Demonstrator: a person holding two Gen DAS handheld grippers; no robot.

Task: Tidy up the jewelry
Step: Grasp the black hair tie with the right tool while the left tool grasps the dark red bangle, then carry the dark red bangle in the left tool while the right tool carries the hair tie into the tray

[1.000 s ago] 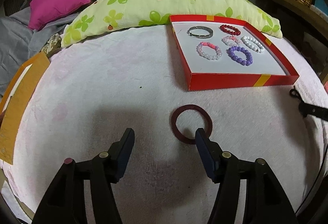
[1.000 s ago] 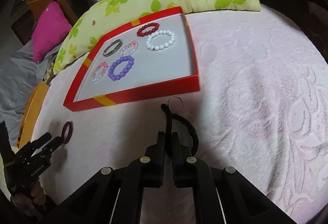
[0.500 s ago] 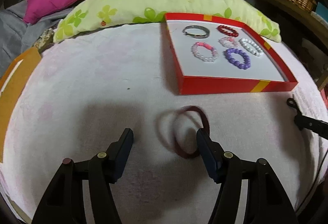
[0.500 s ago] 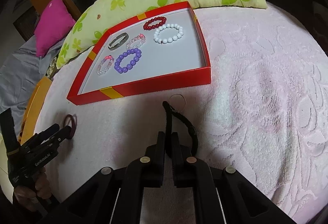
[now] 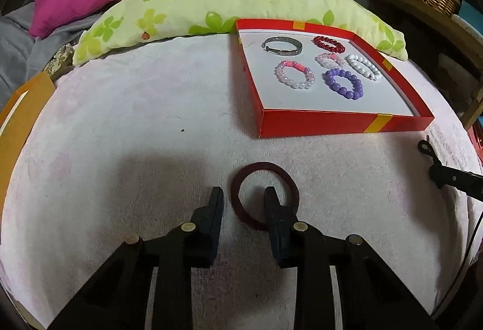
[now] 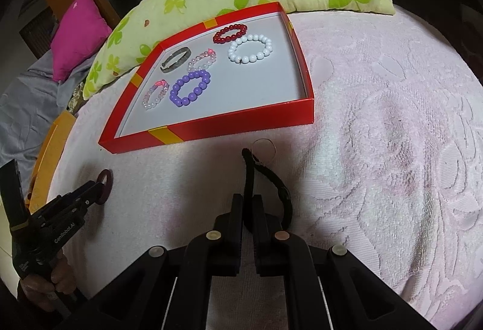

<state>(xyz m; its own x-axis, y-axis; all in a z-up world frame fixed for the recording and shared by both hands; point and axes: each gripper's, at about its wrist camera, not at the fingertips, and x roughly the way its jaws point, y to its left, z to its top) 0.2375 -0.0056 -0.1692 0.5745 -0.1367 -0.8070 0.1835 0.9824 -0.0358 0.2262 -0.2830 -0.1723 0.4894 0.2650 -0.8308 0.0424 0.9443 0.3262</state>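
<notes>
The left gripper (image 5: 244, 197) sits low over the pale pink towel-like cover (image 5: 135, 134), its jaws parted to a moderate gap and holding nothing. The right-hand finger stands inside the maroon ring-shaped bangle (image 5: 265, 199), while the left-hand finger is just outside the band's left edge, so that edge lies between the two. From the right wrist view the same bangle (image 6: 106, 182) shows at the tip of the left gripper (image 6: 96, 190).

The right gripper (image 6: 248, 199) is closed tight on a black strap bracelet (image 6: 273, 180), whose loop curves out to the right and whose straight end points toward the tray, with a thin clear ring at its tip. In the left wrist view only the fingertips of that gripper (image 5: 439, 174) and the strap's end (image 5: 425, 147) reach in from the right.

The red box tray (image 5: 338, 122) lies farther back on the cover, near the strap's tip. On its white floor are a silver metal bangle (image 5: 282, 46), a dark red bead bracelet (image 5: 329, 44), a white bead bracelet (image 5: 363, 67), a purple bead bracelet (image 5: 343, 83), and two pale pink bead bracelets, one larger (image 5: 294, 78) and one smaller (image 5: 330, 59). A green floral pillow (image 5: 196, 4) lies behind the tray
</notes>
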